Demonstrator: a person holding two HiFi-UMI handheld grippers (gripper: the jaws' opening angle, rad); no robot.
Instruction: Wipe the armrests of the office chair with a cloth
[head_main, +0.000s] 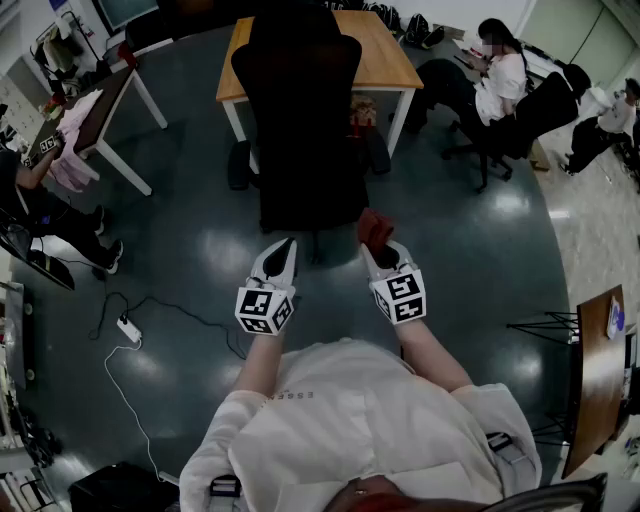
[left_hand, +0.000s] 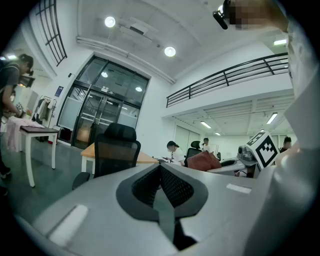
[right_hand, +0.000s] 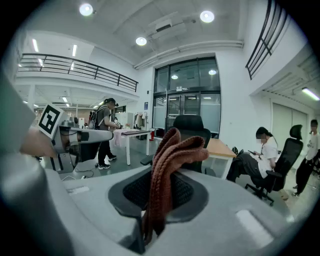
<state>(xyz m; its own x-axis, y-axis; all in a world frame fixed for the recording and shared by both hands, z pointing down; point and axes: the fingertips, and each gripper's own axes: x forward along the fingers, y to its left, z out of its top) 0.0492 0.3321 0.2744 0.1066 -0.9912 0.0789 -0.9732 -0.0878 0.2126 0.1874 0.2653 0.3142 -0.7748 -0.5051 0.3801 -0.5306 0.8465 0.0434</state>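
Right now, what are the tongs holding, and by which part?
Right tongs clamp the folded brown cloth by its lower end; the rest sticks up. Left tongs are shut, empty.

The cloth (right_hand: 170, 165) is rust-brown with a ribbed knit pattern. The left claw (head_main: 283, 245) and the right claw (head_main: 374, 248) are both pale grey-white, with black cross-hatched pads (right_hand: 185, 192). Each carries a cube (head_main: 265, 308) patterned with black squares on white. The chair (head_main: 300, 130) is black all over. The bench (head_main: 385, 50) has a light wood-coloured top on white legs. The floor (head_main: 480, 260) is a glossy dark blue-grey, dotted with pale spots of reflected light. The person's shirt (head_main: 350, 410) is white, and a white power strip (head_main: 129, 328) with a dark cable lies on the floor.
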